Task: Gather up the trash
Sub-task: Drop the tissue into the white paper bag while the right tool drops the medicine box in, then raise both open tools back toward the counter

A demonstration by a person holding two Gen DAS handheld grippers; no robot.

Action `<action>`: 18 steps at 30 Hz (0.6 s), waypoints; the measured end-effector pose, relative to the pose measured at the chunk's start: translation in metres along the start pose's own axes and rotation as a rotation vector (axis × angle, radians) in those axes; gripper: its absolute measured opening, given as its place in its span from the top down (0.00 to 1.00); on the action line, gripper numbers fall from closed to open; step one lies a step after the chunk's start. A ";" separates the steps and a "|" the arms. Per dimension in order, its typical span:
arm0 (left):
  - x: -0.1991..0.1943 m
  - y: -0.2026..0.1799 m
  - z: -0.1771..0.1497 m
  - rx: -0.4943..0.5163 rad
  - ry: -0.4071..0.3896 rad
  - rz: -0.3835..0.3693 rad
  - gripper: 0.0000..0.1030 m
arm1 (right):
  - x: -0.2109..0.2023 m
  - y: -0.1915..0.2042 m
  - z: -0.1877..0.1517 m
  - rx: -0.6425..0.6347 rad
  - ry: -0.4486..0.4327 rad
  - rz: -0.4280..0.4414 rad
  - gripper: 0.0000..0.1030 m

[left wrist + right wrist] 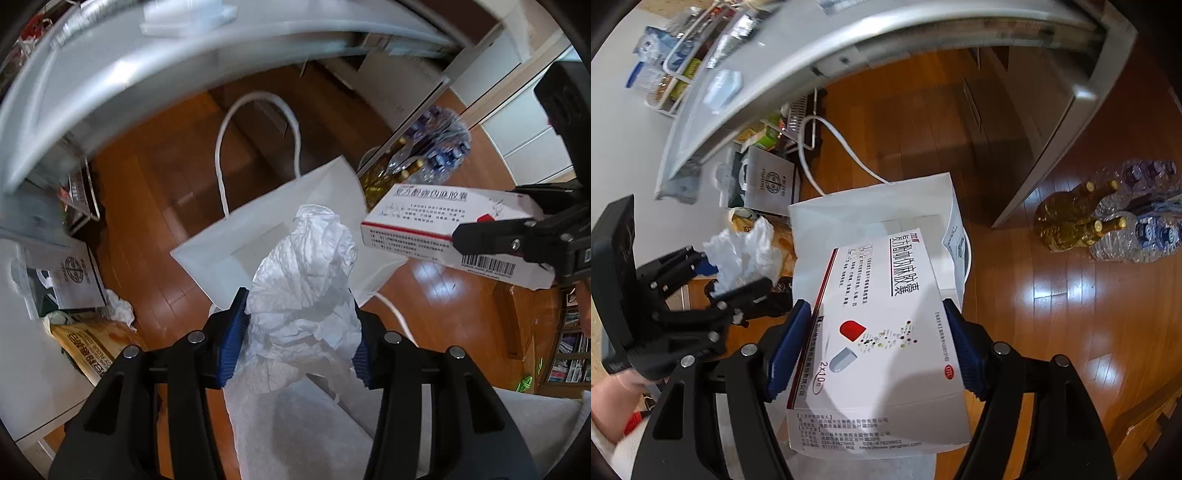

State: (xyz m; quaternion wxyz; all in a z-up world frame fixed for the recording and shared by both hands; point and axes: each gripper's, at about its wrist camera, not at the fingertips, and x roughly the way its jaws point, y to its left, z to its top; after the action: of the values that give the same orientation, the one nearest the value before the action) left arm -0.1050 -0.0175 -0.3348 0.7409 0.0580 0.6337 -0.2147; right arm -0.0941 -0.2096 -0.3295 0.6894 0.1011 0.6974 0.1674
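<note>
Blue-padded fingers of the left gripper (297,332) are clamping a crumpled white tissue (306,273) at lower centre of the left wrist view, the wad rising above the pads. Behind it, a white paper bag (229,243) with a looped cord handle is standing open on the wooden floor (155,184). At right of the frame, the right gripper (458,234) is holding a white medicine box (436,218) bearing Chinese print and a barcode. Shrink-wrapped water bottles (443,147) are showing at upper right; a printed bag (79,277) is leaning at left.

Right wrist view: the right gripper (877,350) is gripping the medicine box (882,332) by its two long sides at lower centre; the face is showing a red and a grey capsule, "2x10" and Chinese lettering. The box is hanging over the open paper bag (871,210). At left, the left gripper (753,284) is carrying the tissue (742,254). Gold-foiled bottles (1071,221) are lying at right beside the water bottles (1145,221).
</note>
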 end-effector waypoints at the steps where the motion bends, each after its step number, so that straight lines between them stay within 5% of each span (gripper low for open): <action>1: 0.007 0.001 0.000 -0.003 0.014 0.003 0.52 | 0.005 0.000 0.003 0.004 0.006 -0.001 0.32; 8: 0.023 0.009 0.006 -0.030 0.053 0.015 0.52 | 0.029 0.004 0.017 0.031 0.029 0.005 0.31; 13: 0.020 0.010 0.011 -0.024 0.047 0.006 0.30 | 0.032 0.004 0.020 0.049 0.041 0.000 0.22; 18: 0.015 0.009 0.014 -0.014 0.036 0.031 0.27 | 0.022 0.002 0.018 0.051 0.018 -0.013 0.20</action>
State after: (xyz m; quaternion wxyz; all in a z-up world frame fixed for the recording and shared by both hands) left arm -0.0875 -0.0184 -0.3482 0.7328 0.0665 0.6476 -0.1979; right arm -0.0770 -0.1982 -0.3495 0.6815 0.1127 0.7083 0.1457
